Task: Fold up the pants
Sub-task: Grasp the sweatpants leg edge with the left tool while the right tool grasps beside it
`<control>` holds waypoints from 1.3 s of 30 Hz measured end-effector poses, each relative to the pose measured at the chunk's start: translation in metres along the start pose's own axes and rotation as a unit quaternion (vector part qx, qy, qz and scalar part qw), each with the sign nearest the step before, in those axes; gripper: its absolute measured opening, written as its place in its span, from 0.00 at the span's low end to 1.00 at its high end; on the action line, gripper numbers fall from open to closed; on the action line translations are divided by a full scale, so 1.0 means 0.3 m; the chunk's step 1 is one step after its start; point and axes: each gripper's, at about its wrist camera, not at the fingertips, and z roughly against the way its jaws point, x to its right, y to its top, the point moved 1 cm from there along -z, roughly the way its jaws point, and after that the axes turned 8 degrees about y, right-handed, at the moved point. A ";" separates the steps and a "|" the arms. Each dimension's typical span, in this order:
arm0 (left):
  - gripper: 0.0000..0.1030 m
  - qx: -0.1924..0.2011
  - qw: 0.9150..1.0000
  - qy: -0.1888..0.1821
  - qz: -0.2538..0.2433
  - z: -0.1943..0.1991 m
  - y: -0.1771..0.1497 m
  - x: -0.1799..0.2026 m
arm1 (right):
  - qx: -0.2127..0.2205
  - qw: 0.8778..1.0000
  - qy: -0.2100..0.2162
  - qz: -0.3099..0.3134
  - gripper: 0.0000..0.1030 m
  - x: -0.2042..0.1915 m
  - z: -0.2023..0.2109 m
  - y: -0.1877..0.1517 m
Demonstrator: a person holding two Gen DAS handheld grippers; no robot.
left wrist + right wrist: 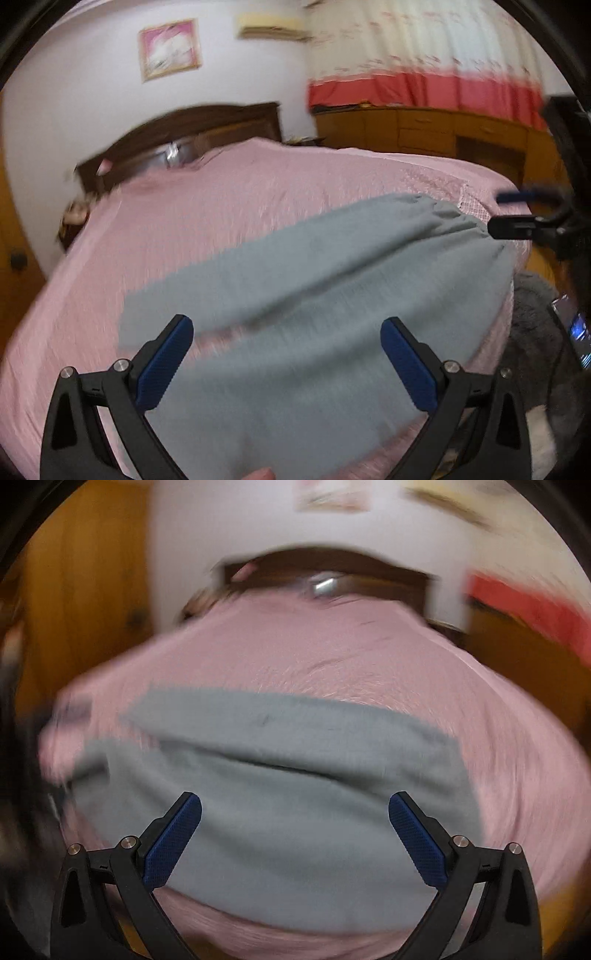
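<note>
Lying spread on the pink bedspread, the grey pants are stretching out just ahead of the left gripper — its two blue-padded fingers are standing wide apart, gripping nothing. The right gripper is also staying wide open and empty, with the pants lying directly in front of its fingers — in the left view it is showing past the far right end of the pants.
</note>
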 end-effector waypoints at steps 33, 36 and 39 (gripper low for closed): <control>0.02 -0.311 0.864 -0.332 -0.216 -1.092 0.274 -0.251 | -0.390 0.827 0.361 0.187 0.04 0.491 -0.878 0.465; 0.02 -0.308 0.870 -0.327 -0.205 -1.051 0.304 -0.306 | -0.376 0.838 0.337 0.207 0.04 0.468 -0.791 0.474; 0.02 -0.288 0.884 -0.304 -0.208 -0.969 0.318 -0.325 | -0.353 0.857 0.286 0.243 0.04 0.414 -0.667 0.488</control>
